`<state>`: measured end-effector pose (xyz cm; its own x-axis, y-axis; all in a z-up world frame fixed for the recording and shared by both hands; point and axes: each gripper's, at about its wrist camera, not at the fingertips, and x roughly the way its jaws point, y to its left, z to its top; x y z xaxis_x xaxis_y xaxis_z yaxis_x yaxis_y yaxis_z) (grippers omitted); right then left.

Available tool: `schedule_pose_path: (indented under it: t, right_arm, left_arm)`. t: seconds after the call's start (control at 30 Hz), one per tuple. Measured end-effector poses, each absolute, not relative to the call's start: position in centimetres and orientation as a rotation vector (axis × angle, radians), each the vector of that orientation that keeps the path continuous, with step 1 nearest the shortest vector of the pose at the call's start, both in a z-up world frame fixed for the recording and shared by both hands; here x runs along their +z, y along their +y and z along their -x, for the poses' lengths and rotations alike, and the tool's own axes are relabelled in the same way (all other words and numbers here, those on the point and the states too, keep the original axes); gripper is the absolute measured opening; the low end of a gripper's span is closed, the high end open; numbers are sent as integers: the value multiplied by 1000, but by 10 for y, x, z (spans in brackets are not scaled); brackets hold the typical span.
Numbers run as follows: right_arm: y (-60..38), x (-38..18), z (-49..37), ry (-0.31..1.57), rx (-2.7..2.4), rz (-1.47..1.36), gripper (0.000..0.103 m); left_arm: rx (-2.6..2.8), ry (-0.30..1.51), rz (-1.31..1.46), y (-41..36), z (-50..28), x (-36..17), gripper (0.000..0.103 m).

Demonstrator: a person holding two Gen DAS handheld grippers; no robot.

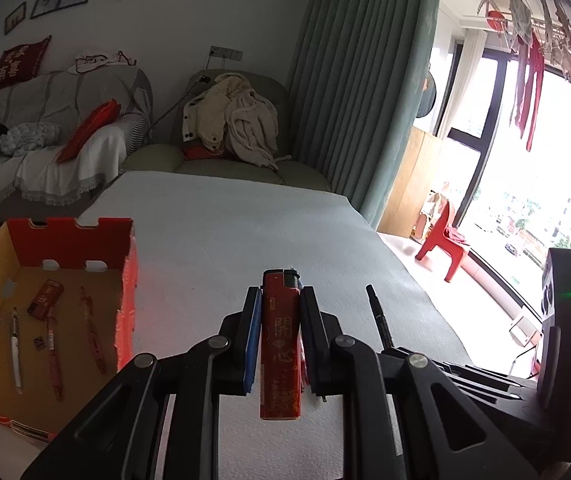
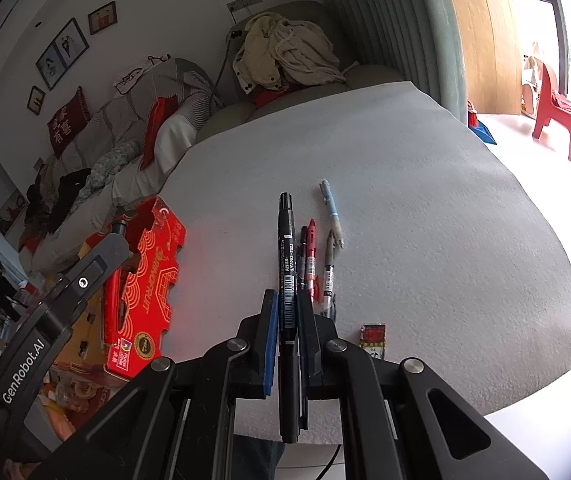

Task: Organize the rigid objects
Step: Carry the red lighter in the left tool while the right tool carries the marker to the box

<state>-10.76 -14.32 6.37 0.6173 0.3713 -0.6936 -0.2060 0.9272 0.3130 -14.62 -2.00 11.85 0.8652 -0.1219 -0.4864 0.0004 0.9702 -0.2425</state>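
**Both grippers loaded above the white table**

Above the white table [image 1: 213, 240], the left gripper [image 1: 280, 300] is gripping a red lighter [image 1: 280, 344], its blue-padded fingers [image 1: 252, 340] pressing on the lighter's two long sides. The lighter is standing upright between them, its dark cap poking out past the fingertips and its base hanging below the pads. To the left, the open red cardboard box [image 1: 69, 240] is sitting on the table with its yellow inside showing; pens [image 1: 51, 356] and a small red packet [image 1: 45, 298] are lying on its floor.

Over the same table, the right gripper [image 2: 287, 300] is clamping a black marker [image 2: 286, 272], which is running straight along the line of the fingers and sticking out well beyond the tips. Just beside it, lying on the cloth, are a red pen [image 2: 311, 256], a grey pen [image 2: 328, 268] and a light blue pen [image 2: 331, 212], roughly parallel to one another. A small red packet [image 2: 372, 340] is lying nearer the table's front edge, apart from the pens. The red box [image 2: 145, 280] is showing at the left of this view.
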Motion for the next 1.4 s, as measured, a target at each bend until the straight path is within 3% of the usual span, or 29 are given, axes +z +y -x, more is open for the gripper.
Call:
schedule_pose_path:
  t: [0.73,1.1,1.4]
  right_arm:
    - [-8,106,108,787,636,-117,10]
    - [74,90,100,837,787,-77,10]
    - [123,53,76,920,818,-22,10]
  left_arm:
    - [162,437,329,99,183,138,21]
    - [340,445,298,169,197,134,21]
    - [396,544,270,203,167,99,21]
